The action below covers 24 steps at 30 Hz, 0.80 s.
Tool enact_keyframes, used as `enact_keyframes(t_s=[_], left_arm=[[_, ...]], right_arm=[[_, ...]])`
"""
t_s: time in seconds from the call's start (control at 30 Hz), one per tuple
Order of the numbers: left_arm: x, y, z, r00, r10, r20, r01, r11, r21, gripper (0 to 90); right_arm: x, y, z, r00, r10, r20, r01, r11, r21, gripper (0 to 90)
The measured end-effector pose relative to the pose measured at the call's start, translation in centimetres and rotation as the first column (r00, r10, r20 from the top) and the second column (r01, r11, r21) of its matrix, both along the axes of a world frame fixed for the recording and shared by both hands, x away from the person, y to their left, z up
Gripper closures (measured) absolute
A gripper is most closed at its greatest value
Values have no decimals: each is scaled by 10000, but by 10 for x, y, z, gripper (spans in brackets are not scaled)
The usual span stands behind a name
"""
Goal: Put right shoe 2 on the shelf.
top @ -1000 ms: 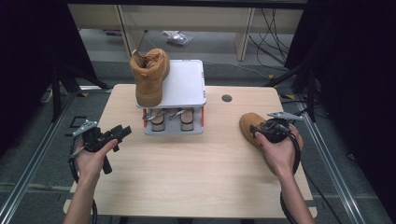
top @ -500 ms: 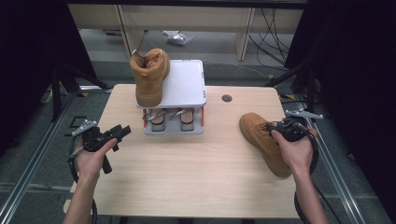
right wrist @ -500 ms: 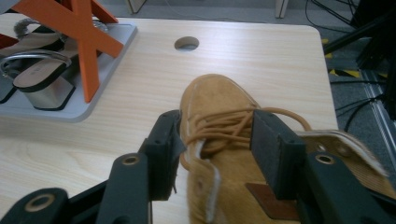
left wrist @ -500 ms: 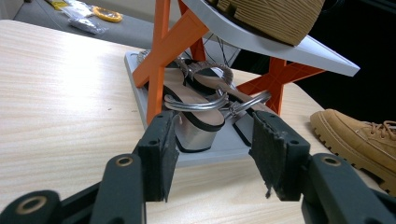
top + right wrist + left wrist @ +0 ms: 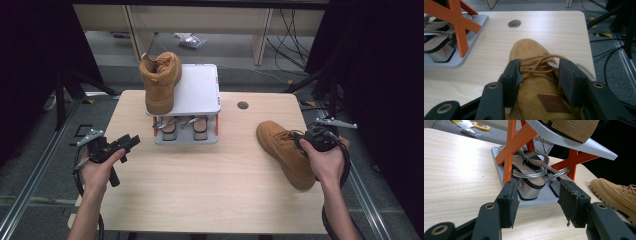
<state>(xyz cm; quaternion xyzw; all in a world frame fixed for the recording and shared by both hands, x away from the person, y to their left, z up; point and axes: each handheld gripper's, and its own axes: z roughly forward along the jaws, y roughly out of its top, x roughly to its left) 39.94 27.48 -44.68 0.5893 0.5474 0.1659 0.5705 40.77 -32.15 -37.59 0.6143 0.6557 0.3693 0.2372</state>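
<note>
Pale wood table (image 5: 200, 200): tan boot (image 5: 286, 152) lying at right edge, toe toward rack (image 5: 200, 95), long axis slanting; right gripper (image 5: 537, 72) astride laced tongue, apparently gripping; left gripper (image 5: 537, 202) wide open, empty, far side, facing sandals (image 5: 529, 173)

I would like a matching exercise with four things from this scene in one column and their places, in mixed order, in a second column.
Things:
1. boot on the rack
2. boot on the table
3. sandals
4. left gripper

Places:
A. lower shelf of the rack
B. between the jaws of the right gripper
C. open, nothing between its jaws, above the table's left part
D. top shelf of the rack, left side

Pairs: 1-D, 2-B, 3-A, 4-C
</note>
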Motion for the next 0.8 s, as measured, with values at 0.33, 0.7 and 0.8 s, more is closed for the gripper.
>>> enact_keyframes(t_s=[0.33,0.7,0.8], left_arm=[[0,0,0,10000,-20,24,20,10000,-6,483],[-1,0,0,10000,-7,20,7,10000,-4,483],[-1,0,0,10000,-20,21,20,10000,0,483]], right_arm=[[-1,-16,6,9989,-466,111,468,9986,-232,538],[-1,-29,9,9970,-767,57,768,9962,-422,536],[0,-31,7,9974,-719,-22,717,9964,-459,536]])
